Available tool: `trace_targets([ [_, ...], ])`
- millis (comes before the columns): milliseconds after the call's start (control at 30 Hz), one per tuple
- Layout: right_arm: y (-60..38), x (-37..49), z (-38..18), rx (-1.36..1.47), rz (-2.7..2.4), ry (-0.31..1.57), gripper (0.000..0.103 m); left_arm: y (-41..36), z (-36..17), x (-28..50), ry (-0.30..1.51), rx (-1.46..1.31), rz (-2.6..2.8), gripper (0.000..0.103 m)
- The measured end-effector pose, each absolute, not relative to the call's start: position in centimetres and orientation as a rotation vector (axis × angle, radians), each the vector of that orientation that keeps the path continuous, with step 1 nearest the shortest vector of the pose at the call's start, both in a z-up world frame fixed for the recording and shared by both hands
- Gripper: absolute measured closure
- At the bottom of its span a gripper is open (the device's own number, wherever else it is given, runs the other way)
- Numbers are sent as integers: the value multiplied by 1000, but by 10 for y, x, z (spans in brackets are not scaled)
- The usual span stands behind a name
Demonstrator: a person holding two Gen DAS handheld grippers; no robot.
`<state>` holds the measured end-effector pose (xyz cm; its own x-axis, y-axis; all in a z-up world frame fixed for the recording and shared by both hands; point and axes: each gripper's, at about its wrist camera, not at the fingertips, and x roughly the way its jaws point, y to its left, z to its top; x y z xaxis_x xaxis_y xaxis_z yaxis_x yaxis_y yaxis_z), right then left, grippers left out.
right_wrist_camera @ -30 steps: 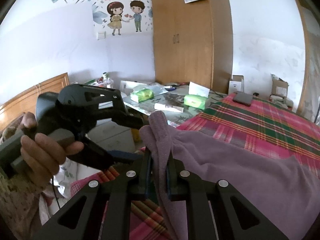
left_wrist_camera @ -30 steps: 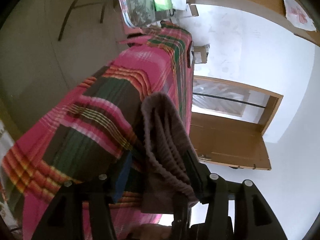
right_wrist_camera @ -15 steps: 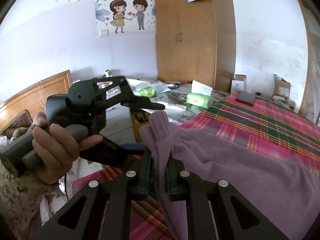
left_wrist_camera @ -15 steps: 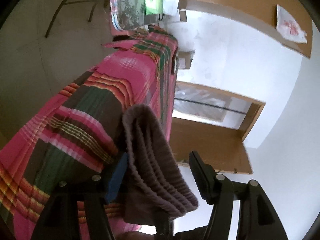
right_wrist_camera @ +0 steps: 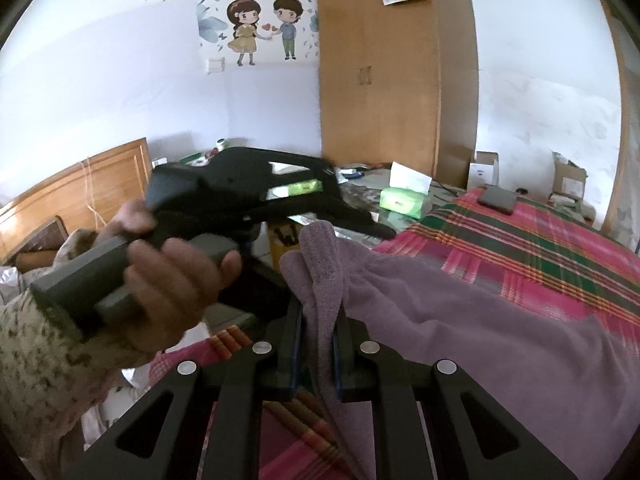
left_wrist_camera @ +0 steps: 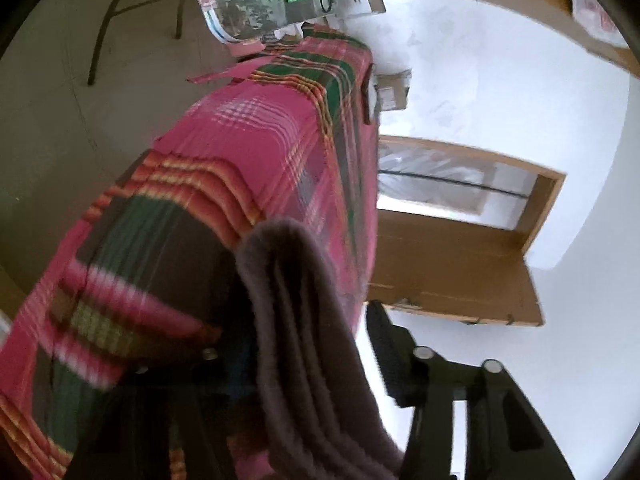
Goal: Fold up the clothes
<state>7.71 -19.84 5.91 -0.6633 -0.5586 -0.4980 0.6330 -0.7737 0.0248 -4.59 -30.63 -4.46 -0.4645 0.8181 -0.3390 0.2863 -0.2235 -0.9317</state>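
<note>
Garment edge (right_wrist_camera: 320,280) between right hand-held gripper (right_wrist_camera: 316,344)

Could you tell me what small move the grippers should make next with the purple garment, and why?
Probably draw the left gripper clear. Its fingers stand open around the purple garment, while the right gripper pinches the bunched edge, so the right can then lay it on the plaid cloth.

Mauve-purple ribbed garment (right_wrist_camera: 460,312). Pink, green and orange plaid bedspread (right_wrist_camera: 540,240). Black right claw (right_wrist_camera: 316,344), blue pads. Black left claw (right_wrist_camera: 256,196), grey handle. Beige speckled sleeve (right_wrist_camera: 36,364). Light-green tissue packs (right_wrist_camera: 400,202). Orange-brown wooden wardrobe (right_wrist_camera: 392,80). White wall with cartoon couple sticker (right_wrist_camera: 264,28).
</note>
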Motion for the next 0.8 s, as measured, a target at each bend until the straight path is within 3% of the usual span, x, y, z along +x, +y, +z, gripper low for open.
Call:
trace_targets([
  [67, -201, 76, 58, 660, -2374, 208, 91, -305, -44, -54, -1586, -1338, 1756, 79],
  [167, -204, 75, 56, 689, -2362, 218, 91, -307, -40, -60, -1532, -1351, 1804, 87],
  [433, -233, 68, 42, 791, -2316, 336, 91, -315, -35, -69, -1405, -1400, 1900, 90],
  [800, -247, 50, 26, 942, -2259, 380, 91, -322, -41, -60, -1375, -1405, 1933, 91],
])
